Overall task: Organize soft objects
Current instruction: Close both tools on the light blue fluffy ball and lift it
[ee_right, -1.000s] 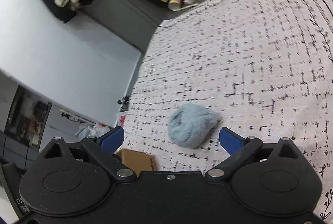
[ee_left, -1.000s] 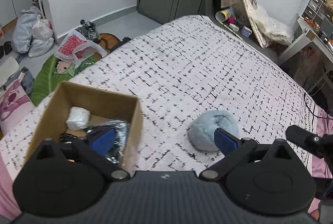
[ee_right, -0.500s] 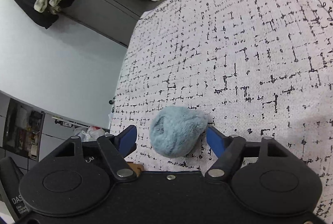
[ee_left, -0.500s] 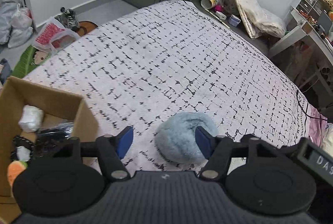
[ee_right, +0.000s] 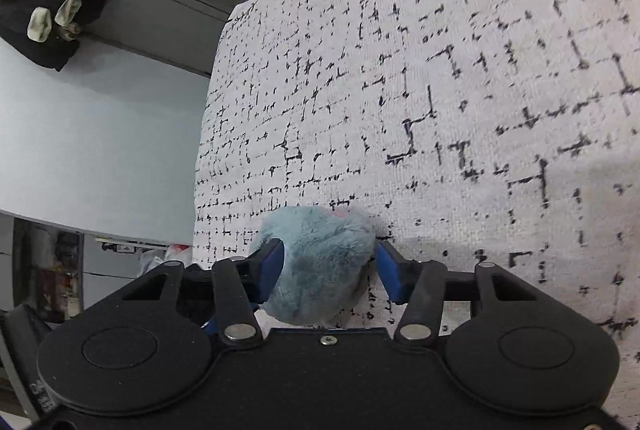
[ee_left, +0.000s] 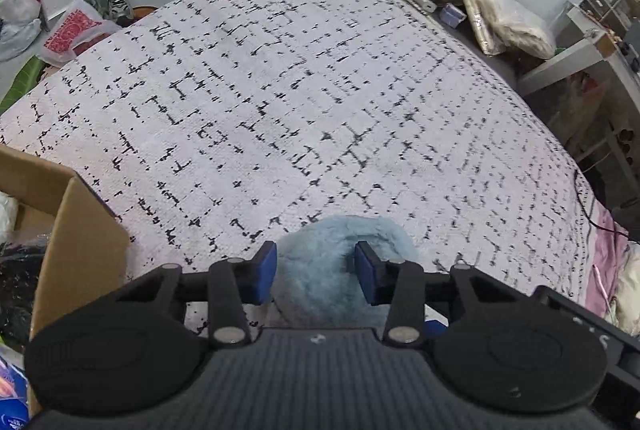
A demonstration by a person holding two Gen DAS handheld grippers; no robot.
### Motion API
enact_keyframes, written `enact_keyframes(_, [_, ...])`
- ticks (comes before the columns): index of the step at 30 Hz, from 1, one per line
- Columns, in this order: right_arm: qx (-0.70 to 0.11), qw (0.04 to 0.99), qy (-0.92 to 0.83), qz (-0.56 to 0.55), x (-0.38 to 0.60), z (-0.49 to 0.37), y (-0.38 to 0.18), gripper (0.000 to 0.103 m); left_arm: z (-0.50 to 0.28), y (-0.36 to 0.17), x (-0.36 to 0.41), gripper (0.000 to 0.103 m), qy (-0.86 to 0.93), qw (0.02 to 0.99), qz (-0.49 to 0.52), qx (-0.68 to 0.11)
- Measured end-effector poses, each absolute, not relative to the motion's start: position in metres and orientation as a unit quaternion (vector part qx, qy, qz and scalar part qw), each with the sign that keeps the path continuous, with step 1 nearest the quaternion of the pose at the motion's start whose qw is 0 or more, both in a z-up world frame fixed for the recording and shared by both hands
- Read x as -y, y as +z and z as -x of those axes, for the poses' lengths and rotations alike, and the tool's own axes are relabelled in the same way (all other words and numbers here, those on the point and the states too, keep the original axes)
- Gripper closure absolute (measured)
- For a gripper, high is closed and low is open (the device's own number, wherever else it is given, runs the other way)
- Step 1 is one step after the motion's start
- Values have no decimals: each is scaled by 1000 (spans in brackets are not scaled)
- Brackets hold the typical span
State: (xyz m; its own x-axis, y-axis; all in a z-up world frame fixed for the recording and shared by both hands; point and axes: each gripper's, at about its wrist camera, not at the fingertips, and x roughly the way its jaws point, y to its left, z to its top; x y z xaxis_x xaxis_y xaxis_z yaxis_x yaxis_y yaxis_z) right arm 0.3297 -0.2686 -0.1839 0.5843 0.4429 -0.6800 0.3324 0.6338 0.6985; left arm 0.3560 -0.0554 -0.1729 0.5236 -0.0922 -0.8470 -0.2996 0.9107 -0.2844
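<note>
Your work surface is the bed (ee_left: 320, 102), covered in white fabric with a black dash pattern. The cardboard box (ee_left: 76, 238) sits at its near left edge. The blue fluffy ball (ee_left: 340, 262) lies near centre, right of the box. Your left gripper (ee_left: 316, 268) and right gripper (ee_right: 330, 266) each clamp the ball between blue pads.

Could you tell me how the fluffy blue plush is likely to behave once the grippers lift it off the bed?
The blue plush looks furry and bulges between the right gripper pads, so it probably squashes rather than resists. It seems light for its bulk. Being rounded, it might roll on the bedspread if released.
</note>
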Motion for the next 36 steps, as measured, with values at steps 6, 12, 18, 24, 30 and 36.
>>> enact_keyframes(6, [-472,768,45,-430,261,-335,-195,59,-358,-184,55,74,60,845,223,-483])
enact_keyframes(12, [-464,769,57,-436,263,-333,-190,71,-350,-176,57,81,49,847,237,-473])
enact_keyframes(18, [-448,778,68,-436,269,-319,-176,75,-336,-160,61,82,42,849,248,-464])
enact_keyframes(24, [-429,791,96,-425,263,-302,-153,76,-319,-131,58,82,40,862,237,-447])
enact_keyframes(30, [-417,801,120,-413,250,-287,-132,76,-297,-108,50,82,44,871,231,-431])
enact_keyframes(36, [-398,813,145,-400,240,-272,-115,76,-274,-87,46,82,48,881,226,-413])
